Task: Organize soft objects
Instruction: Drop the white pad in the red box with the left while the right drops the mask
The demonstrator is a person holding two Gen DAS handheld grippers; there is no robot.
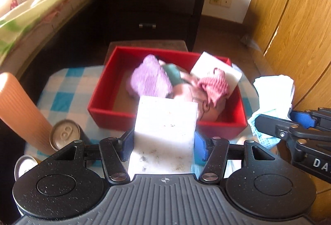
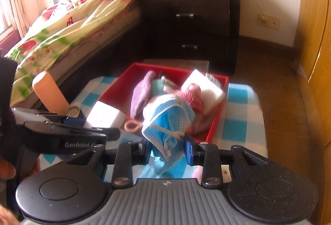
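Sunlight falls across a bedroom with a flowered bed (image 2: 62, 24) on one side and a dark nightstand (image 1: 153, 3) against the far wall. Before them stands a small tabletop (image 1: 66, 92) covered in blue and white check, carrying a red box (image 1: 103, 100).

Left claw (image 1: 164, 142): clenched on a white sponge block (image 1: 165, 127), its blue pads pressed against the block's two sides. The block juts forward over the near wall of the box, above the tabletop.

Right claw (image 2: 167, 150): closed about a crumpled blue face mask (image 2: 169, 121), pinched between the pads with its white ear loops dangling. The mask hangs just in front of the box's near edge.

Inside the box lie a purple cloth (image 1: 149, 80), a pink knitted piece (image 1: 215, 84) and a second white sponge (image 1: 209, 65) leaning at the far right corner, all heaped together and touching.

On the left of the tabletop stand an orange ribbed bottle (image 1: 18, 109) and a drink can (image 1: 64, 133) just beside it. A folded white cloth (image 1: 273, 92) lies to the right of the box, near a wooden wardrobe (image 1: 293, 17).
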